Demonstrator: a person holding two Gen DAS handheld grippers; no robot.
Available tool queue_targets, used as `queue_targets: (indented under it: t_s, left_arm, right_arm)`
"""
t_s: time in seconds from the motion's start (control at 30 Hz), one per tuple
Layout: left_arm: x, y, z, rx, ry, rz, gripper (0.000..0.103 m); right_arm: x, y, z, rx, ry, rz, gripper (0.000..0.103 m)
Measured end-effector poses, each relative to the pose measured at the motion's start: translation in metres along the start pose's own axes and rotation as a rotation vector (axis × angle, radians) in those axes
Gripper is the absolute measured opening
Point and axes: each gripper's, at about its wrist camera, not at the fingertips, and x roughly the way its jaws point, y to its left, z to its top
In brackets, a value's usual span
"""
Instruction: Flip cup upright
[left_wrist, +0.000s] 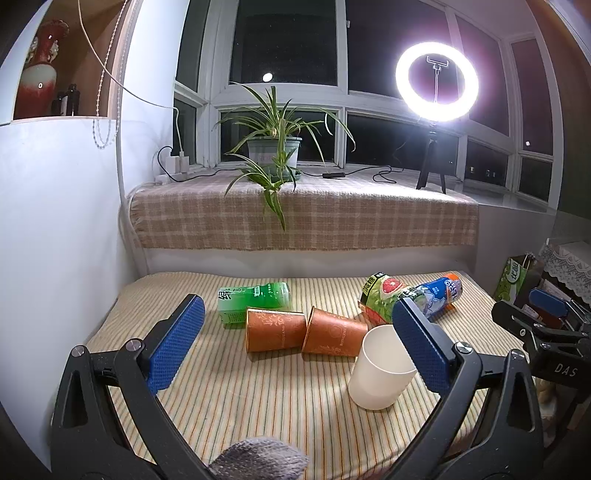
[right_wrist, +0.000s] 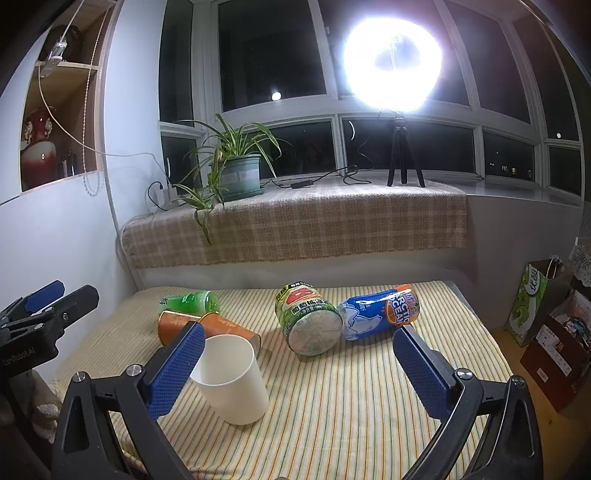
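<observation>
cup: white cup (left_wrist: 380, 369) already mouth-up, tilted toward 1 o'clock
nearest: left gripper (left_wrist: 295, 343), cup at its right finger
jaws: both wide open, empty; right gripper (right_wrist: 299, 363) too

- my right gripper (right_wrist: 297, 363) hangs wide open over the striped cloth (right_wrist: 351, 406).
- the white cup (right_wrist: 232, 380) stands mouth-up just beside my left pad.
- two brown cups (right_wrist: 207, 328) lie behind it.
- my left gripper (right_wrist: 40, 310) shows far left.

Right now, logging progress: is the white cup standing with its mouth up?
Yes, the white cup stands on the striped cloth, open mouth facing up.
</observation>
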Motion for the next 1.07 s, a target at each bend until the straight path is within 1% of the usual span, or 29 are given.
queue_targets:
  t_s: [0.7,1.07]
  left_arm:
    - [0.0012,0.0002,0.0000,-0.002,0.002,0.002,0.103]
    - [0.0062,0.0013,-0.0066,0.000,0.009,0.005,0.103]
  right_arm:
    - [0.0057,-0.0014,-0.0015,0.014,0.018,0.004,0.103]
    - [0.0101,-0.0010,-0.0056,0.023,0.034,0.013,0.103]
